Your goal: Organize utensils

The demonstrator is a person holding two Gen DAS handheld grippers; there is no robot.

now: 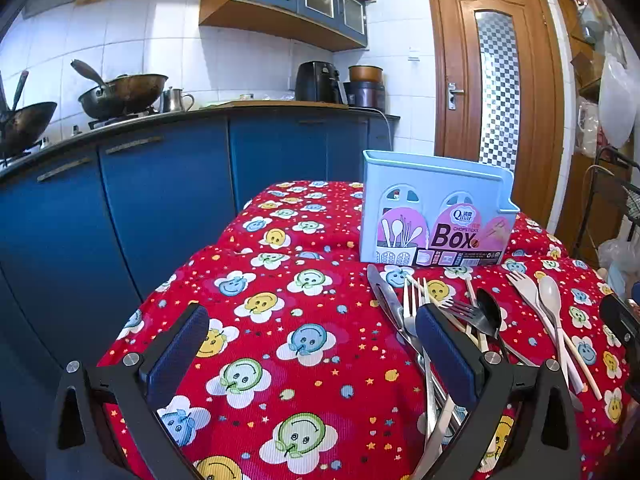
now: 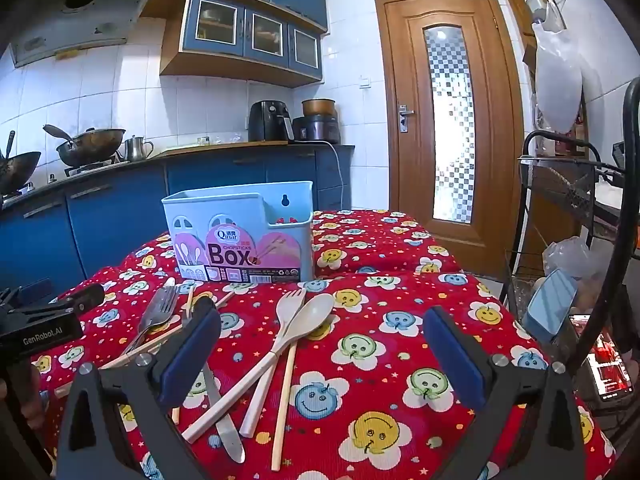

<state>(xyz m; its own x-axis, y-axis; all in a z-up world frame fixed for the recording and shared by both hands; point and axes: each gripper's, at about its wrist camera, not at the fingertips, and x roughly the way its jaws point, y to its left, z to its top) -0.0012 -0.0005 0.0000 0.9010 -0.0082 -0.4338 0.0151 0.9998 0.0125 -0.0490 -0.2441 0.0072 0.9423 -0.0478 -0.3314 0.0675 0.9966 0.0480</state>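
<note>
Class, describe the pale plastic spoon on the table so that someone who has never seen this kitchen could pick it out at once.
Start at the light blue chopsticks box standing on the red smiley-flower tablecloth. In front of it, towards the camera, lie a cream spoon and a cream fork with crossed handles. The spoon has the smooth oval bowl, unlike the pronged fork and the metal cutlery further left.

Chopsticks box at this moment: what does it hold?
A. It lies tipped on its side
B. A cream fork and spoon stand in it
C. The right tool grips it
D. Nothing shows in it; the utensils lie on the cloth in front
D: the blue chopsticks box stands upright with nothing sticking out, while the cream fork, cream spoon and metal knife lie on the red tablecloth.
</note>
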